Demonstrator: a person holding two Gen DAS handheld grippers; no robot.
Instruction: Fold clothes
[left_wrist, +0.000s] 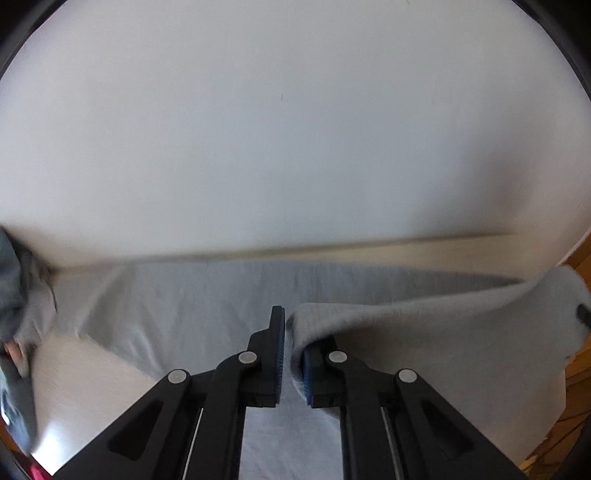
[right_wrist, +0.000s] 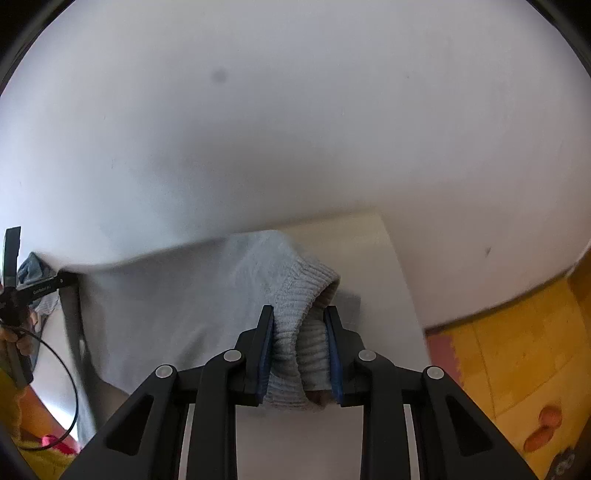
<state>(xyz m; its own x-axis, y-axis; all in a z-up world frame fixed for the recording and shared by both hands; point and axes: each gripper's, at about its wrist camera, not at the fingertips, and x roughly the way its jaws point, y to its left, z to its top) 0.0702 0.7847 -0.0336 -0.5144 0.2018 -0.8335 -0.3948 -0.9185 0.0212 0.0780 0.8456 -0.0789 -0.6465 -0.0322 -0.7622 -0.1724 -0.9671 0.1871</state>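
The left claw (left_wrist: 293, 354) is nearly closed, pinching an edge of the grey sweater (left_wrist: 424, 332). The right claw (right_wrist: 299, 354) clamps the ribbed cuff (right_wrist: 303, 317). The sweater lies spread across the white tabletop (right_wrist: 369, 236) by the wall (left_wrist: 295, 129).

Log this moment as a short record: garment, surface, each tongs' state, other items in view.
garment: light grey knit sweater, partly lifted off the table
surface: white table against a white wall
left tongs: shut on a fold of the sweater's edge
right tongs: shut on the sweater's ribbed cuff, bunched between the pads
other items: a second bluish garment at the table's far left; yellow wooden floor to the right
fold status: no finished fold visible
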